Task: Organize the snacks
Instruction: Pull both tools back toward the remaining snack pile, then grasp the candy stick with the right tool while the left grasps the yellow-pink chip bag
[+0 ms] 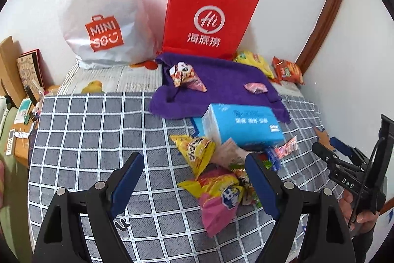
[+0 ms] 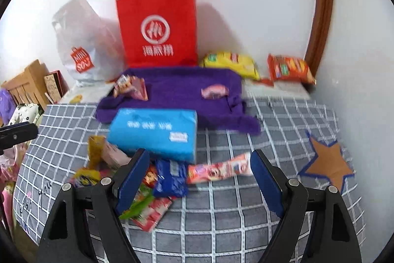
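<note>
left claw (image 1: 194, 179): wide apart, empty, above snack pile (image 1: 216, 186)
right claw (image 2: 199, 176): wide apart, empty
tissue pack (image 2: 154, 137): beside purple towel (image 2: 182, 93)

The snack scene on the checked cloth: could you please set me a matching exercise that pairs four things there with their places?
Things:
1. Red paper bag with white handles
2. Light blue tissue pack
3. Small pink wrapped sweet
4. Orange snack packet

Places:
A. Lying on the purple towel
B. Standing against the white wall, behind the towel
C. At the far right, by the brown wooden trim
D. On the grey checked cloth, at the towel's near edge

Pairs: 1-B, 2-D, 3-A, 4-C
</note>
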A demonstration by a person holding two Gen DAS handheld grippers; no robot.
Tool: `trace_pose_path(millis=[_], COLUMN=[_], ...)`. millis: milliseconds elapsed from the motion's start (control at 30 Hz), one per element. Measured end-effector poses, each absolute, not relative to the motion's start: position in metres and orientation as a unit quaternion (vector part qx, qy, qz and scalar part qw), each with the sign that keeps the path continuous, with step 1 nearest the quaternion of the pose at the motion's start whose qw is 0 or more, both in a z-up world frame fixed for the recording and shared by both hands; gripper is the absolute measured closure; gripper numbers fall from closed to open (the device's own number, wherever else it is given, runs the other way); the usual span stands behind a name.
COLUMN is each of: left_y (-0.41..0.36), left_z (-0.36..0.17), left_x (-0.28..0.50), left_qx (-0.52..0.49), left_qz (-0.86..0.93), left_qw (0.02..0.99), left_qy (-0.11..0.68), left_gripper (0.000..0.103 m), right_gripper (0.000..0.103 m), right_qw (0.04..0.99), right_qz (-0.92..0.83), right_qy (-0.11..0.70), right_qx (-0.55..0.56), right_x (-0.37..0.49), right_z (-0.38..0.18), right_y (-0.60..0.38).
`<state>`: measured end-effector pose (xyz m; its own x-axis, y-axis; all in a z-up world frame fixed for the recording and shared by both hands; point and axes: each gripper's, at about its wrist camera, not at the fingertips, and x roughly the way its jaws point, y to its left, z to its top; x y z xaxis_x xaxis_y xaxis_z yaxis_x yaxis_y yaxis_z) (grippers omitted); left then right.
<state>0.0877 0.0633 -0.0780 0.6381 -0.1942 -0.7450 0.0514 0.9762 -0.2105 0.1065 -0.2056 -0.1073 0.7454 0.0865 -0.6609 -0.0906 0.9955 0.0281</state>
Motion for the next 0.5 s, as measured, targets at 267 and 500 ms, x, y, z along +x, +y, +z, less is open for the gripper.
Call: trace_pose_path(millis=[267, 500], left_y=[0.061, 0.066], left_z=[-0.114, -0.133], left_x=[0.103, 0.12], left_qx=[-0.098, -0.111], left_qz=[-0.069, -0.064], left_qw=[0.891, 0.878], left_qy=[0.439, 0.462], left_gripper=[0.02, 0.02], right_gripper=[0.042, 0.042], right_qw=[0.902, 0.889], right_qz=[0.05, 0.054], right_qy=[0.425, 0.442], right_qx=[0.065, 0.11], right_x=[0.127, 0.16], right_z=[-0.173, -0.196], right_y=[-0.24, -0.244])
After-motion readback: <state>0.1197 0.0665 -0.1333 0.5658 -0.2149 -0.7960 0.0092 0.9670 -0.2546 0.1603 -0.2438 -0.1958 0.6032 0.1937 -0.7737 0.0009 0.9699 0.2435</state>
